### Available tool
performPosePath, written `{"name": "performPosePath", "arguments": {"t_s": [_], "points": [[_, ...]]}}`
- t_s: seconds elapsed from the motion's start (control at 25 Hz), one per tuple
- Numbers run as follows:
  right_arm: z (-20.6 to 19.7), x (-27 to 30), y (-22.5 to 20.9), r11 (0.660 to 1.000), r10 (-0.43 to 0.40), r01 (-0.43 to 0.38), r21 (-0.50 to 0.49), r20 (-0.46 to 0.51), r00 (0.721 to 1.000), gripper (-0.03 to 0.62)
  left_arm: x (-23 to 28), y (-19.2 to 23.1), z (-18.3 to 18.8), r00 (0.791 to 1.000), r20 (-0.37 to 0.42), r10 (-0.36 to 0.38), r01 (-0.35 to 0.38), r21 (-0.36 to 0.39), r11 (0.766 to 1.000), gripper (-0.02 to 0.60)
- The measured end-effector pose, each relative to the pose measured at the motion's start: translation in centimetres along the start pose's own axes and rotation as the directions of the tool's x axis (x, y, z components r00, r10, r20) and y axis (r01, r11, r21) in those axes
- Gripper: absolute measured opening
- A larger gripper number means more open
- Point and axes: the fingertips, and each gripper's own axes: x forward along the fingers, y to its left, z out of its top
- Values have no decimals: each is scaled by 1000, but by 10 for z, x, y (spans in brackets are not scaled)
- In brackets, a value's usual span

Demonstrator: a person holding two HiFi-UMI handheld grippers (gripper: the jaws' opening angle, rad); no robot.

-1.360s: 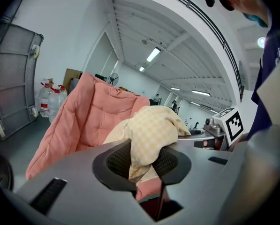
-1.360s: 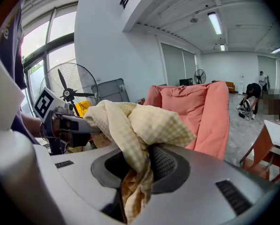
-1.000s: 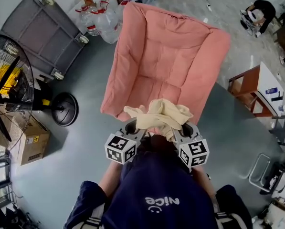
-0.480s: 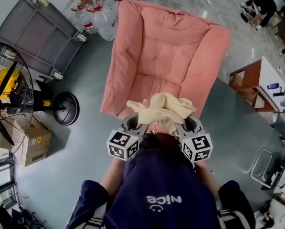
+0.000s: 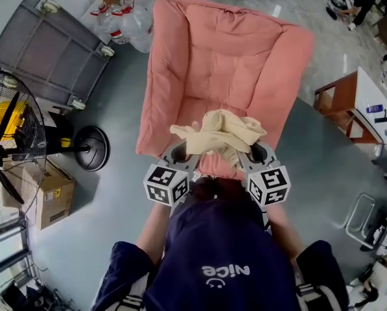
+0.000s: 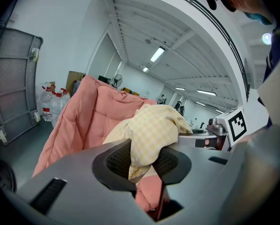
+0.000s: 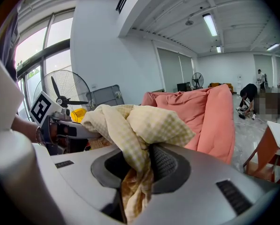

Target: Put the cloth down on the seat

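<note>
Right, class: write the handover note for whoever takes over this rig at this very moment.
Left hand-held gripper: shut on the pale yellow checked cloth.
Right hand-held gripper: shut on the same cloth.
Cloth is bunched between them, held up near the front edge of the pink padded seat, not lying on it.
Done: cloth picked up.
Left: lower it onto the seat, open both.

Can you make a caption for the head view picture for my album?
The left tool and right tool both grip a bunched yellow cloth by the front edge of the pink seat.
</note>
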Motion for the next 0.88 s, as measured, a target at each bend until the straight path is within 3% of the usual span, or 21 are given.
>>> {"name": "performPosePath", "arguments": {"t_s": [0.4,0.88], "points": [[-3,40,-37,997,-2,4,71,-18,1000,107,50,27,3,1000,-11,0,0,-24,1000,112],[-62,108,-82,989,-24,53,139,-198,980,107,116,81,-48,985,-161,68,-73,-30,997,112]]}}
